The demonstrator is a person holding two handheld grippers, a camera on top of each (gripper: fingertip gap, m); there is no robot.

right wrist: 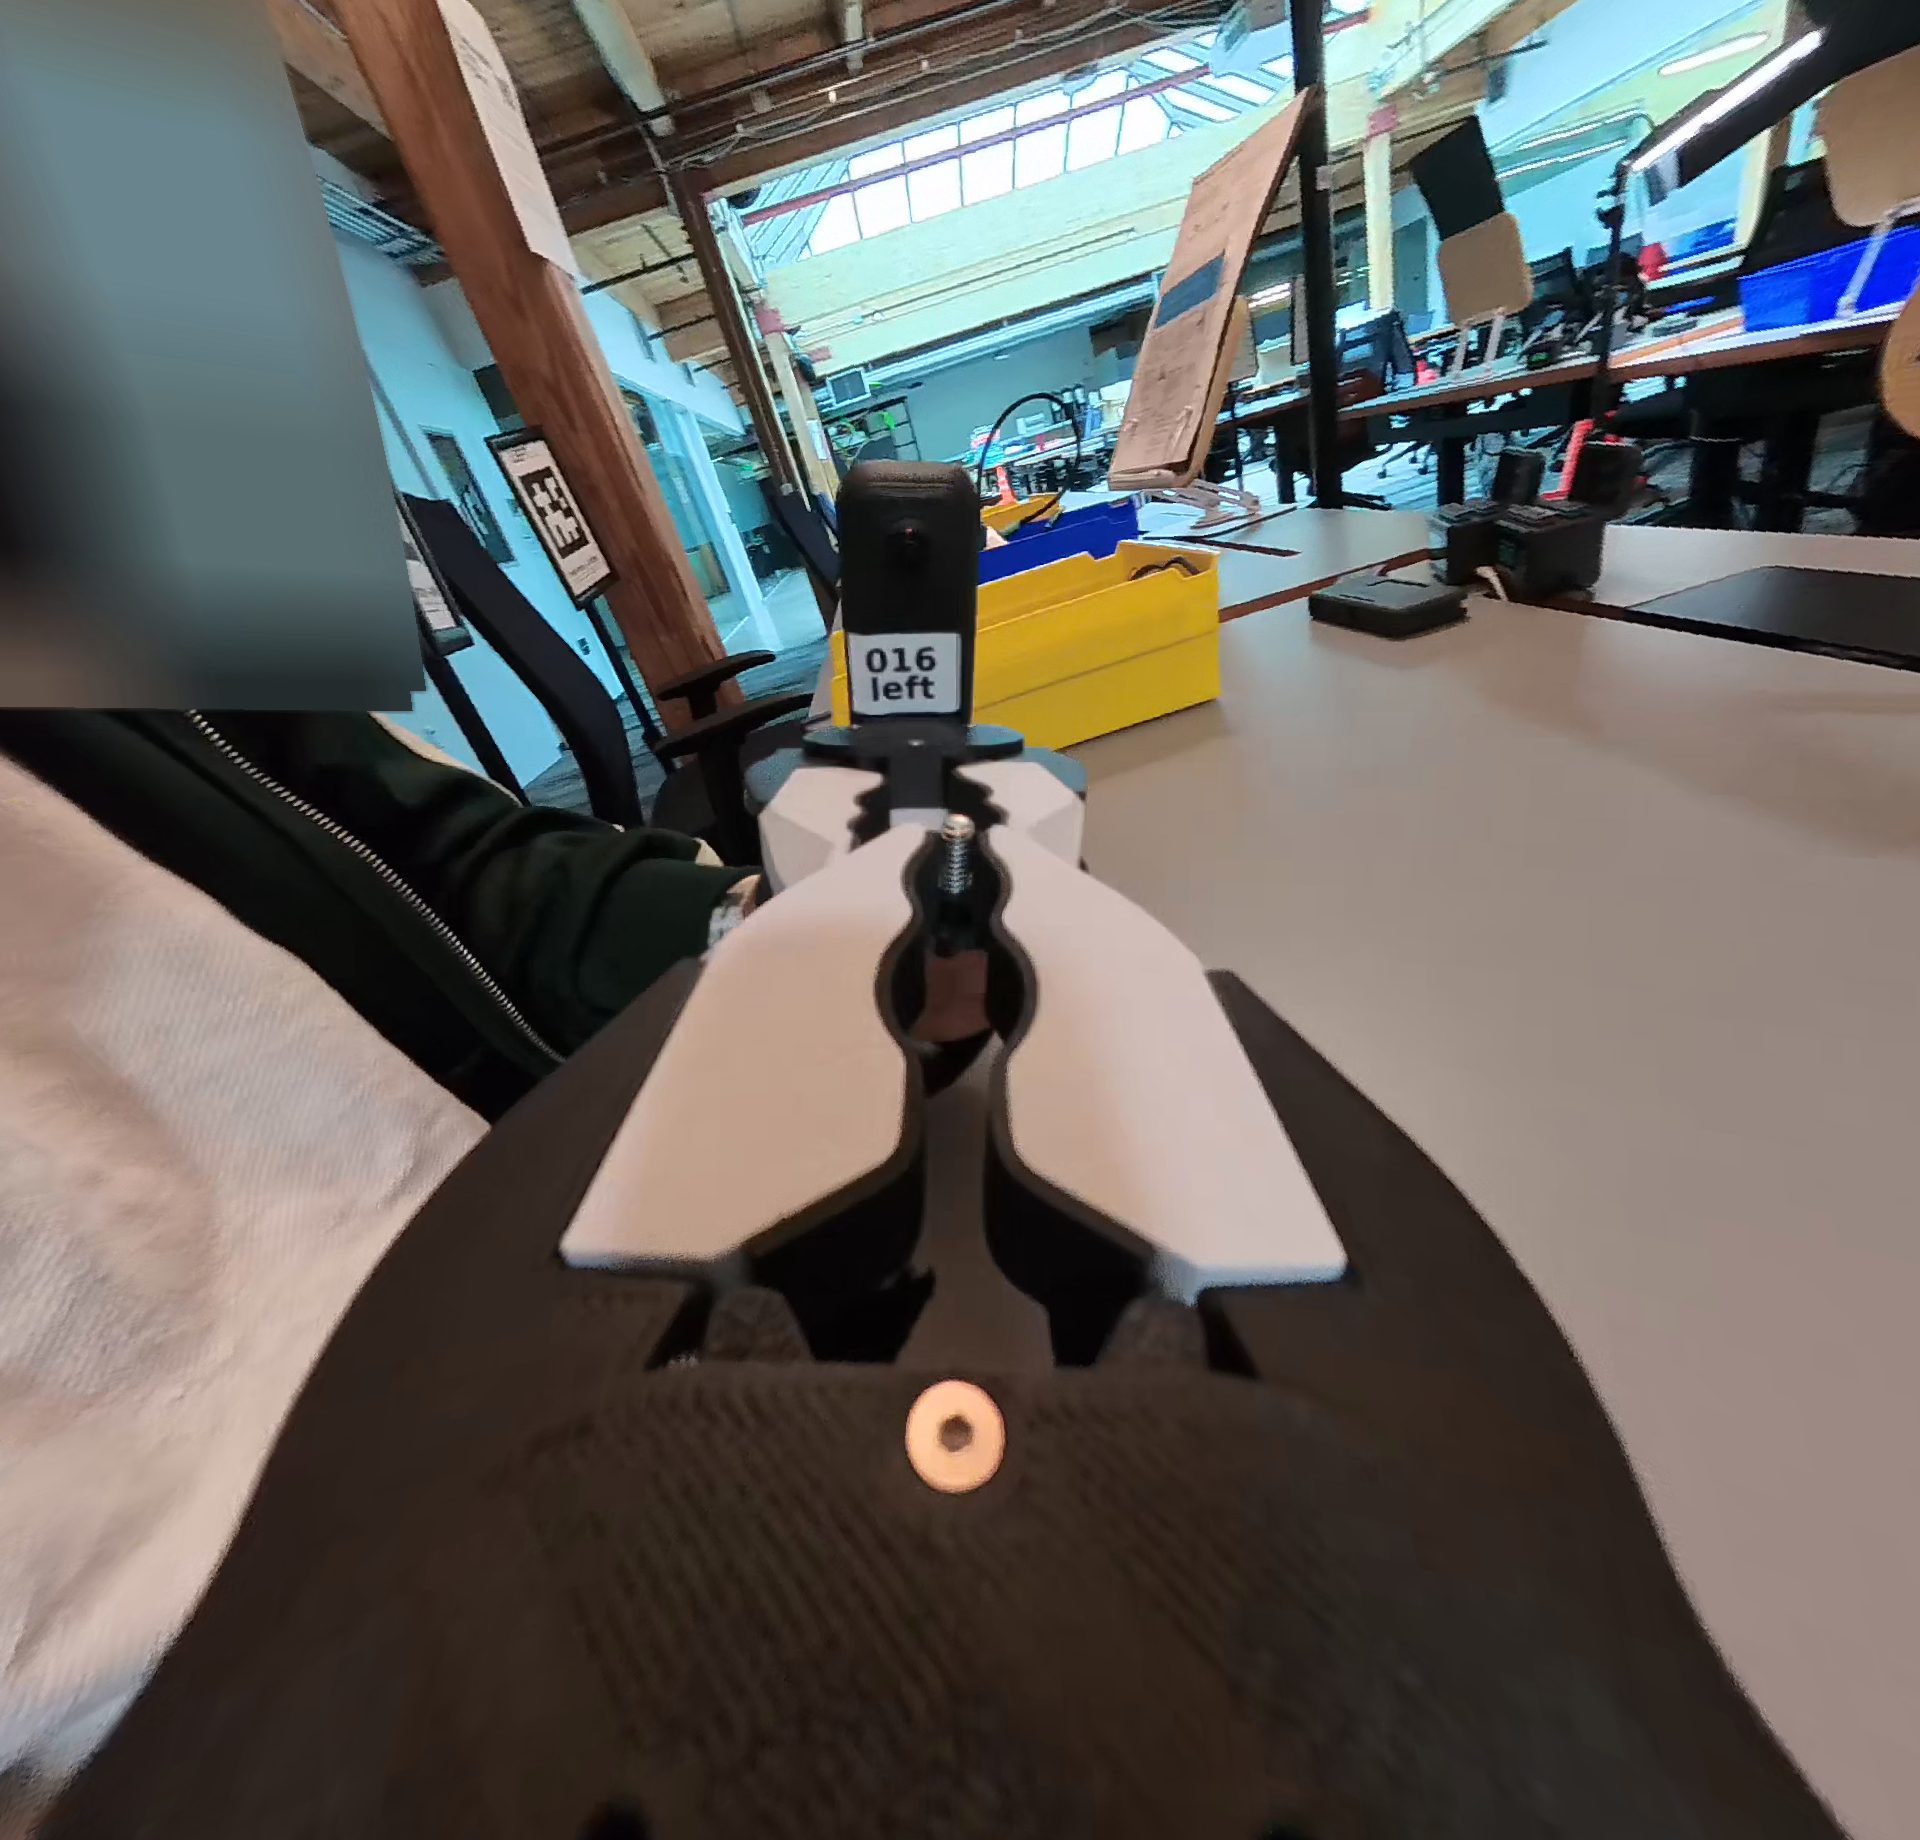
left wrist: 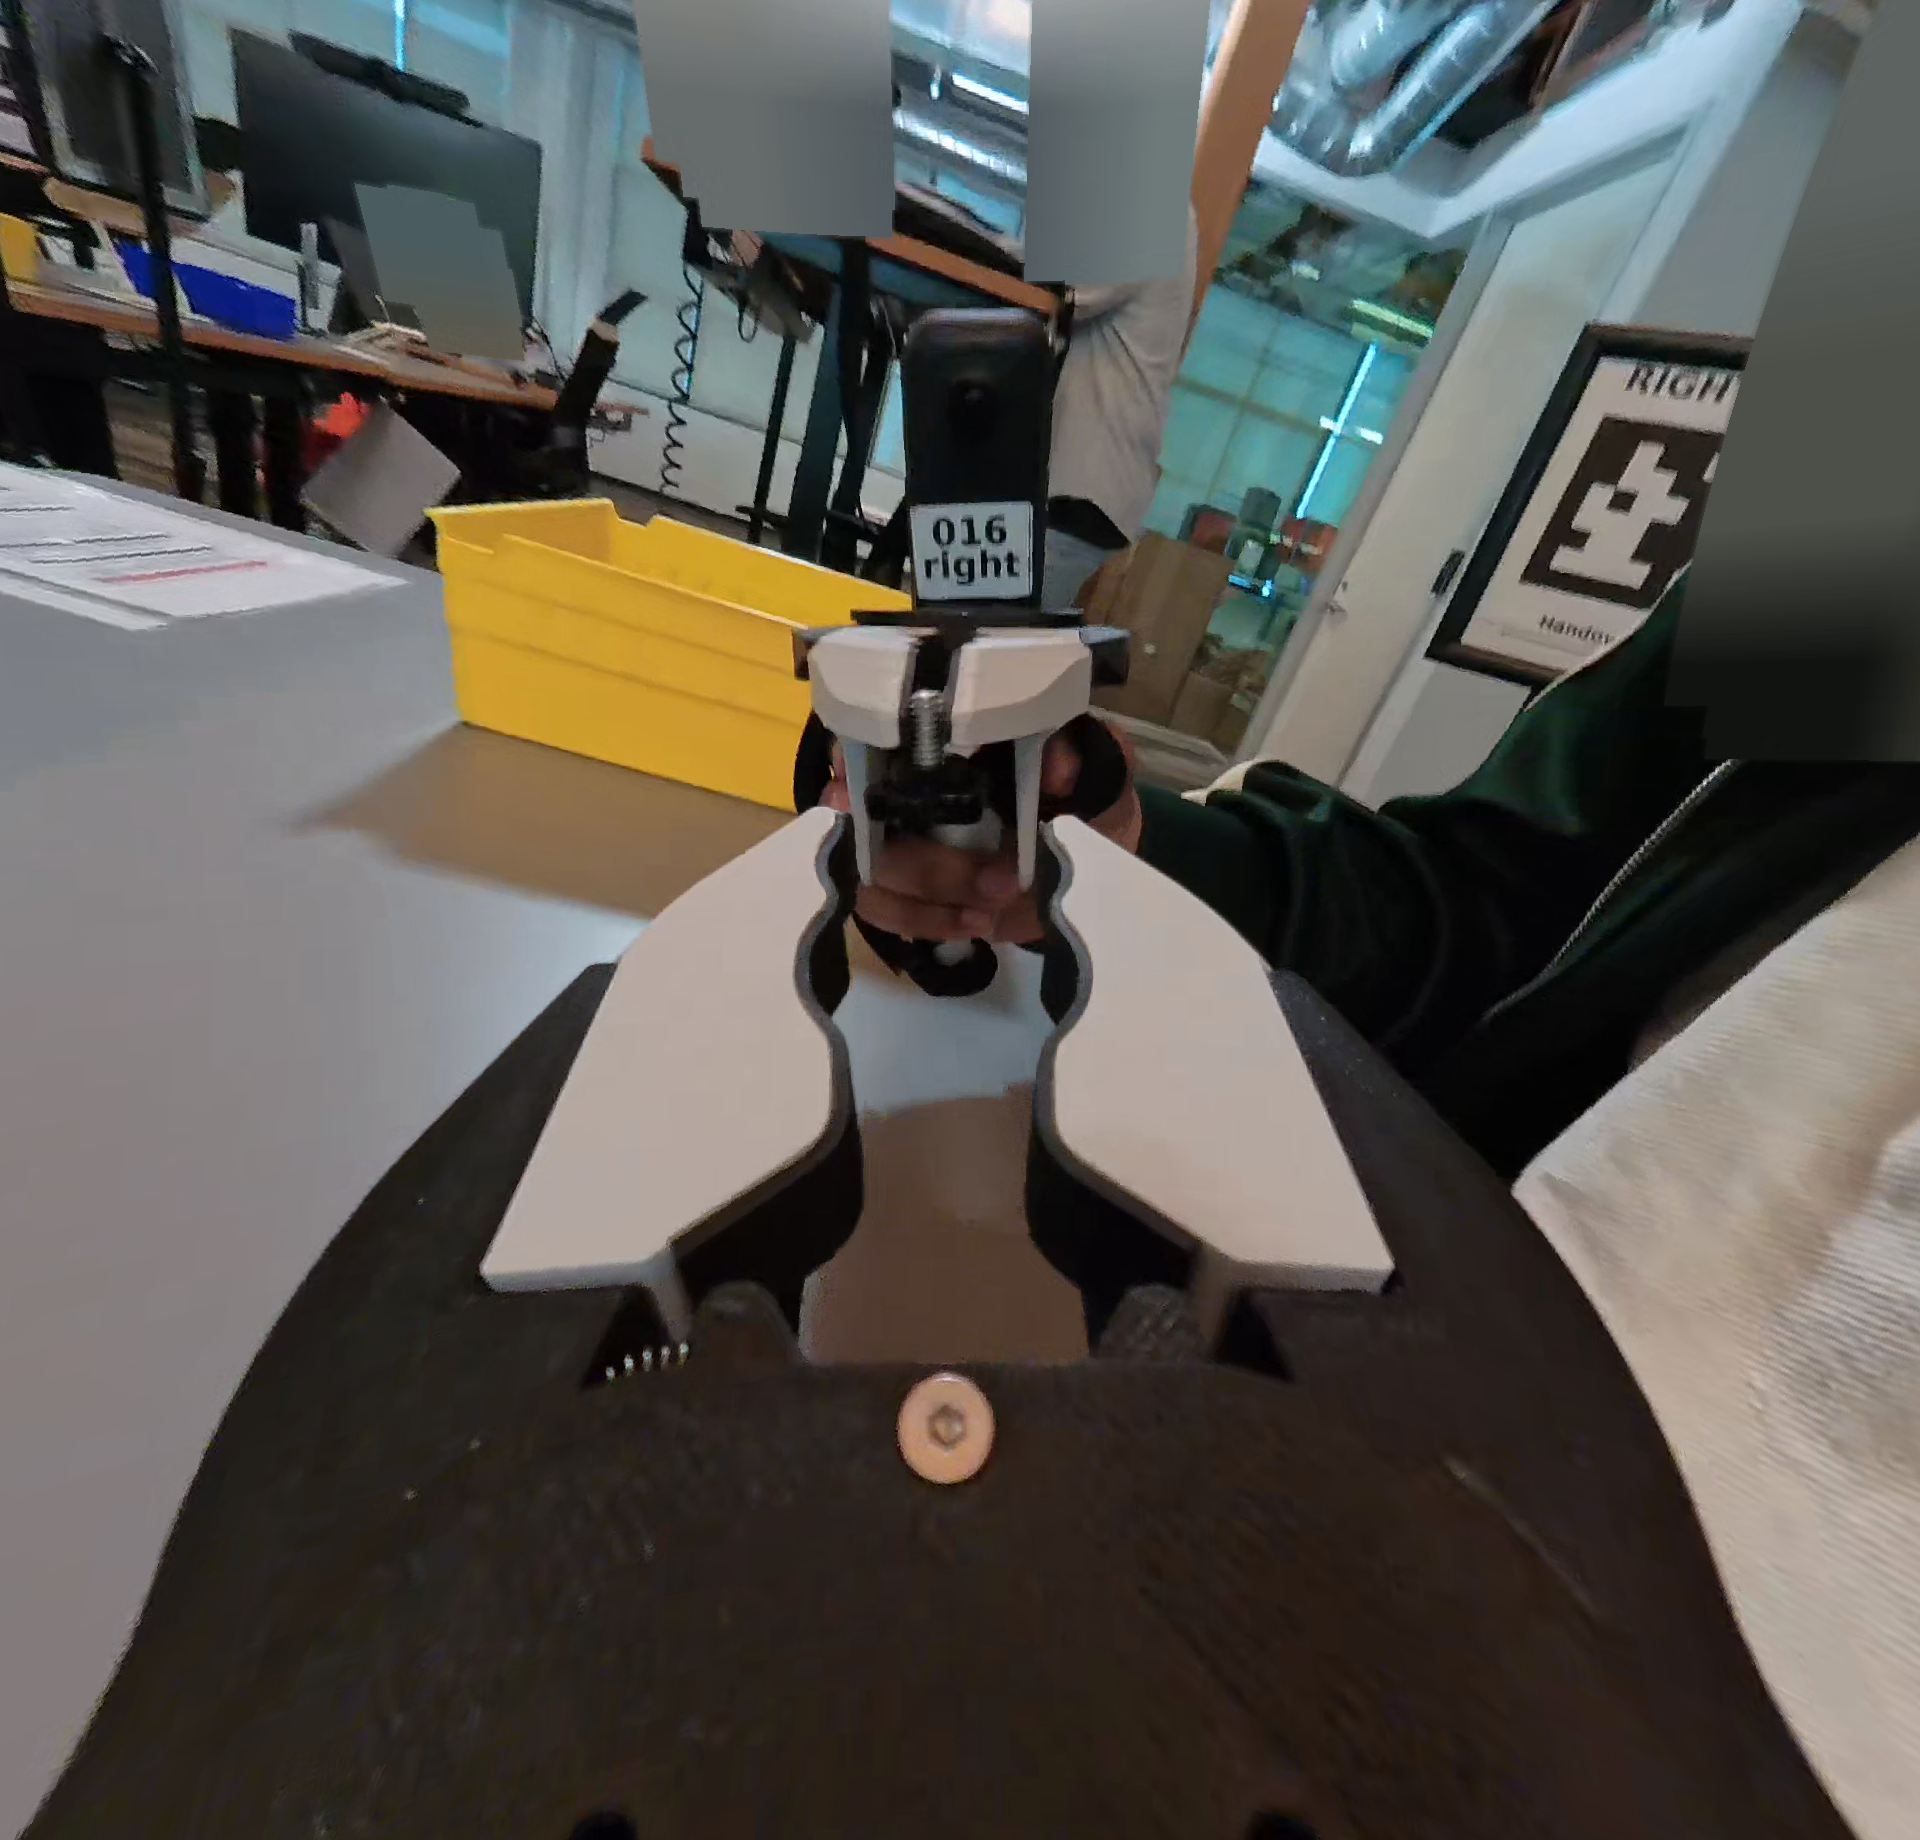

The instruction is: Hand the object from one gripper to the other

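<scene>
Bolt (right wrist: 955, 848) clamped in right tongs (right wrist: 953, 881); white label (right wrist: 902, 674) on left camera (right wrist: 907, 543).

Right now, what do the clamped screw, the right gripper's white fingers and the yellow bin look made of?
Screw: metal by the look, with bright silver threads that glint. Its dark knob seems to be black plastic, but it is too small to be sure. White fingers: matte, likely printed plastic, with black inner edging. Yellow bin: smooth, slightly glossy, probably moulded plastic.
</scene>
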